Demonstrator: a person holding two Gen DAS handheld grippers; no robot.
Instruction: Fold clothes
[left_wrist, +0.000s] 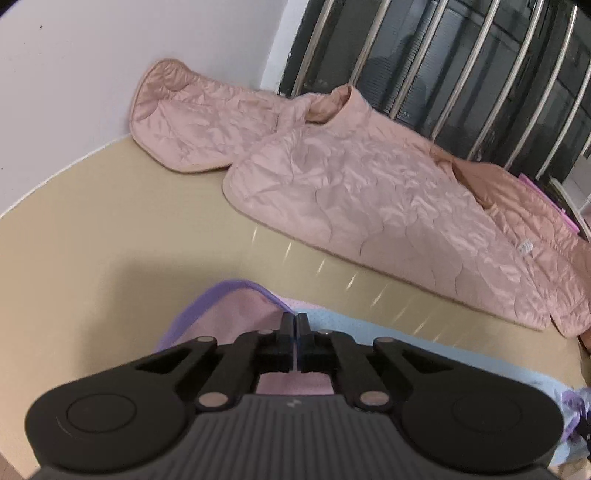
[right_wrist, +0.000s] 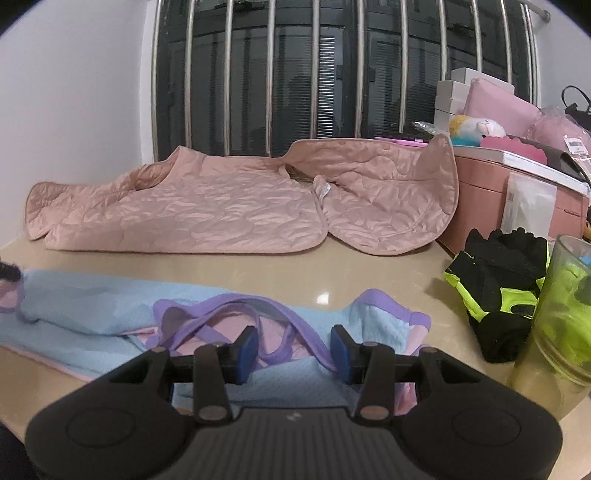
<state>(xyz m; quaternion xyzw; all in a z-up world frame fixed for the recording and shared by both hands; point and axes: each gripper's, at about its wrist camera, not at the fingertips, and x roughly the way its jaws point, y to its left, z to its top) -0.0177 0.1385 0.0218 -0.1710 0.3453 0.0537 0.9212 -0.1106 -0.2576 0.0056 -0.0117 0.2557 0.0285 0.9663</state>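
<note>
Left gripper (left_wrist: 296, 323) pinching blue-pink garment (right_wrist: 92, 306) at purple-trimmed edge. Right gripper (right_wrist: 294, 349) spread above same garment. Pink quilted jacket (right_wrist: 192, 206) flat behind on table (right_wrist: 369, 280).

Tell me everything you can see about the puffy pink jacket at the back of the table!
The pink jacket looks quilted and shiny, stitched in curvy lines, with a wrinkled surface. It lies spread out and unfolded at the back of the beige table, along the barred window. One front panel flops open against a pink box, showing a small white tag inside. A sleeve stretches toward the white wall. Neither claw touches it.
</note>
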